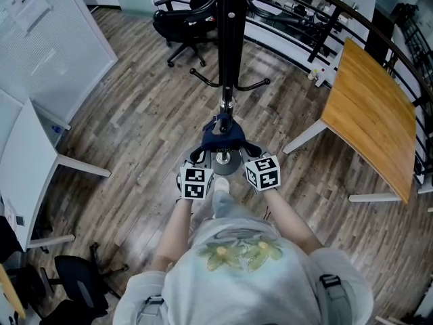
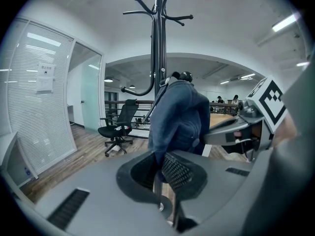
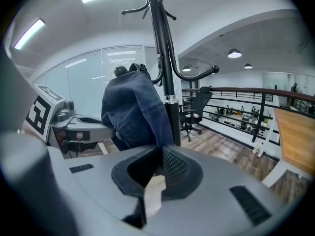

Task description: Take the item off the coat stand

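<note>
A blue denim garment (image 1: 223, 135) hangs on a low hook of the black coat stand (image 1: 226, 39), right in front of the person. My left gripper (image 1: 201, 158) holds its left side and my right gripper (image 1: 252, 152) its right side. In the left gripper view the garment (image 2: 179, 117) drapes beside the pole (image 2: 157, 58), and the left gripper (image 2: 160, 170) is shut on its lower edge. The right gripper (image 3: 158, 165) is likewise shut on the hem of the garment (image 3: 133, 109) beside the pole (image 3: 165, 58). Each gripper's marker cube shows in the other's view.
A black office chair (image 1: 183, 19) stands behind the stand's base. A wooden table (image 1: 372, 114) is at the right, a white desk (image 1: 27, 175) at the left. A black railing (image 1: 325, 12) runs along the back. A glass partition with blinds (image 1: 47, 39) is at the far left.
</note>
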A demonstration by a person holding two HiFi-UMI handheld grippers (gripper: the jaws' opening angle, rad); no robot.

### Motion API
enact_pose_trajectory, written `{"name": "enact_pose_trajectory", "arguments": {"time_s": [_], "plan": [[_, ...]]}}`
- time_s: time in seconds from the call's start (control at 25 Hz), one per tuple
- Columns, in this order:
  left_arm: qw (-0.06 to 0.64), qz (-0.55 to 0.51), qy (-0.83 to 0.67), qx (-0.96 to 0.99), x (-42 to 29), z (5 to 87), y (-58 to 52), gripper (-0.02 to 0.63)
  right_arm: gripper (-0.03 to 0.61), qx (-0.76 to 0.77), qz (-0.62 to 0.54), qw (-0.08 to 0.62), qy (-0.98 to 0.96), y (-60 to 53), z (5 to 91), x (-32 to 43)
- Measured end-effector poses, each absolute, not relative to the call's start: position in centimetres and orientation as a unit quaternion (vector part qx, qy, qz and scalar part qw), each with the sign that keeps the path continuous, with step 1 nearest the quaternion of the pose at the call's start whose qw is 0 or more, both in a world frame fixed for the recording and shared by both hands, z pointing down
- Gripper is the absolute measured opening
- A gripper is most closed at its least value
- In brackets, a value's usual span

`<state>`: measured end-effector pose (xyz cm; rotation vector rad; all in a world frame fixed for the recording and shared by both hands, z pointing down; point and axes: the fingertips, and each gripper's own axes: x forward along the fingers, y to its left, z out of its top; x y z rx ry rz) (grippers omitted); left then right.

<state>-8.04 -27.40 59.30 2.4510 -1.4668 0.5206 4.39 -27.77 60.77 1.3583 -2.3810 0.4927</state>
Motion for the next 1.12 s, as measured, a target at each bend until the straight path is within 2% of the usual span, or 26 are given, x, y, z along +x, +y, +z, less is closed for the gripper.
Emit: {"name": "enact_pose_trajectory", "arguments": {"time_s": [1.12], "plan": [[0.095,0.143,-0.509,0.843,-8.8,53.9,-22.7,0.021,0.014,0.472,0.175,0.109,-0.857,-23.1,55.1,3.5]]}}
